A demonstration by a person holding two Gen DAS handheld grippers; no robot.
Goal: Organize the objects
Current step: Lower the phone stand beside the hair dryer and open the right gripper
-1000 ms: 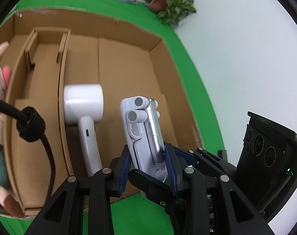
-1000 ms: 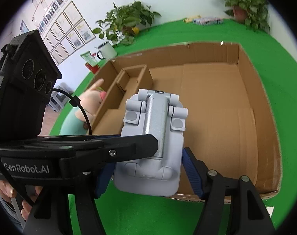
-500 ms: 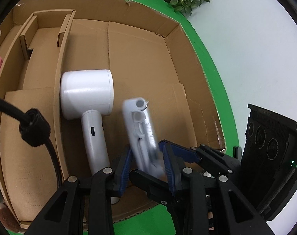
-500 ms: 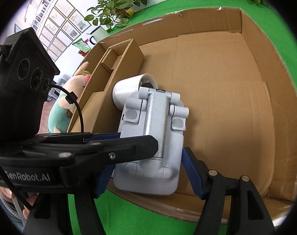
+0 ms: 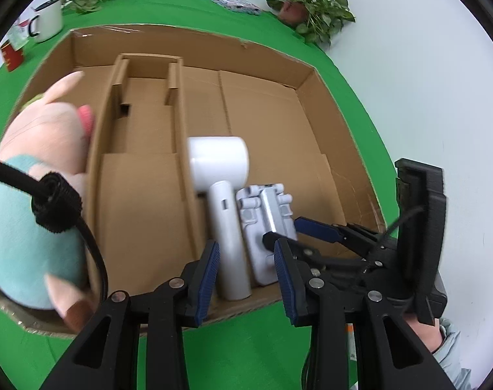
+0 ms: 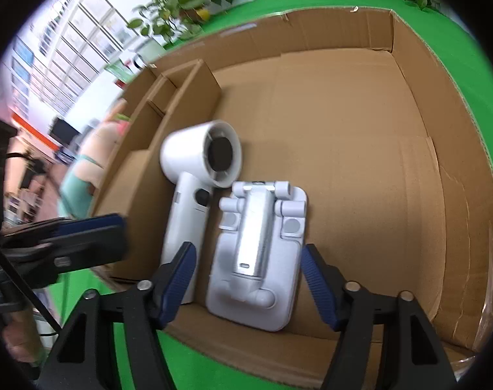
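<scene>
- Folded grey stand [image 6: 259,253], held by both grippers a second ago, now lies flat in the cardboard box [image 6: 409,149], just beside the white hair dryer [image 6: 197,175].
- Left gripper [image 5: 246,271]: released, pulled back, nothing between its fingers, jaws just opened a little.
- Right gripper [image 6: 246,284]: jaws just narrowed but clear of the stand, not gripping.
- Step: placement looks done; next likely the plush toy [image 5: 35,195] outside the box.

Your right gripper [image 6: 245,282] has just been closing, yet its blue pads do not press the grey folding stand [image 6: 258,256] between them. The stand lies in the cardboard box [image 6: 360,123], beside the white hair dryer [image 6: 194,182].
</scene>
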